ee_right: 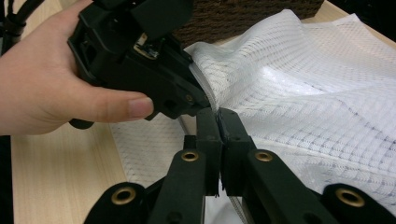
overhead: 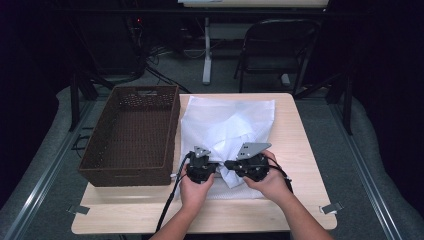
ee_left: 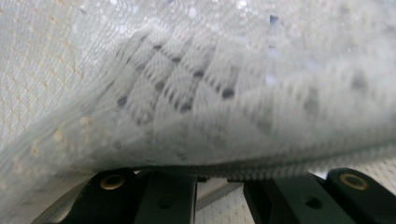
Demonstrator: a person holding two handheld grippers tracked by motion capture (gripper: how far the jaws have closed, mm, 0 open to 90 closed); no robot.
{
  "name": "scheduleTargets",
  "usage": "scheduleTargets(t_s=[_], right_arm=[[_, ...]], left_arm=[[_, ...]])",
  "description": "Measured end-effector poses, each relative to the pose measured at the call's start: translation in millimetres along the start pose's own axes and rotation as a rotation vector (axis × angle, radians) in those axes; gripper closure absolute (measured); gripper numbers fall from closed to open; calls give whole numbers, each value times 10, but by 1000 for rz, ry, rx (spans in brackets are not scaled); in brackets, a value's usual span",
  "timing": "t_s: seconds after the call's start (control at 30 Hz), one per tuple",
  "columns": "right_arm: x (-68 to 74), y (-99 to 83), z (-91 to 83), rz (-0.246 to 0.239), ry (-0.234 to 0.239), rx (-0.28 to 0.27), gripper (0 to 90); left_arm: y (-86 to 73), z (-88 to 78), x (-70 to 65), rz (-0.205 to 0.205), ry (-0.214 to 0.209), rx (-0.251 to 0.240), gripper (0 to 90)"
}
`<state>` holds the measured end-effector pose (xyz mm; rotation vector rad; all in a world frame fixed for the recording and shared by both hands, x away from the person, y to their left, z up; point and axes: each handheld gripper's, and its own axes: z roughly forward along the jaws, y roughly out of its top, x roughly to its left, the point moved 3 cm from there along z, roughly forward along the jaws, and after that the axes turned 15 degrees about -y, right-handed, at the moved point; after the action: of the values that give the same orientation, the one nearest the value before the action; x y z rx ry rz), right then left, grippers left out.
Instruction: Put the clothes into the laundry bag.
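a white mesh bag [overhead: 227, 127] is spread over the middle of the wooden table [overhead: 300, 150] in the high view, just right of a brown woven basket [overhead: 132, 135] that fills the left of the tabletop. near the lower centre of that view the left gripper [overhead: 204, 167] and the right gripper [overhead: 245, 165] are held side by side at the bag's near edge, each in a hand. in the right gripper view, the right gripper [ee_right: 218, 116] is seen with its jaws pressed together on the bag's zipper edge [ee_right: 205, 91] at the frame's centre, and the left gripper [ee_right: 140, 51] is seen at the upper left, clamped on the same edge just beside it. in the left gripper view, lifted mesh is seen close and blurred across the frame, with the zipper band [ee_left: 280, 165] gripped above the closed jaws at the bottom.
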<state>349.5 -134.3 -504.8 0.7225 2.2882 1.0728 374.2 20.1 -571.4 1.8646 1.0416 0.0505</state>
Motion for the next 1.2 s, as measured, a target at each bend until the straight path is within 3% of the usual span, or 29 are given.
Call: scheduleTargets(t_s=[0.27,0.47,0.57,0.63,0.73,1.0,1.2], right_arm=[[19,-7,15,-5,1,8,883],[-23,-22,11,6,-10,8,882],[-38,-24,12,5,-14,7,882],[-38,-23,12,9,-15,6,882],[-34,-24,16,8,-15,9,882],[-41,-38,20,11,-13,13,882],[-57,-48,22,15,-16,14,882]], left_arm=[[-48,81,33,12,10,10,823],[-99,-74,31,-7,-42,13,671],[-142,-149,-24,4,-64,33,590],[-165,-157,-47,4,-94,58,520],[-203,-124,-80,11,-100,81,462],[-272,18,-117,21,-89,86,412],[-328,124,-124,39,-22,100,401]])
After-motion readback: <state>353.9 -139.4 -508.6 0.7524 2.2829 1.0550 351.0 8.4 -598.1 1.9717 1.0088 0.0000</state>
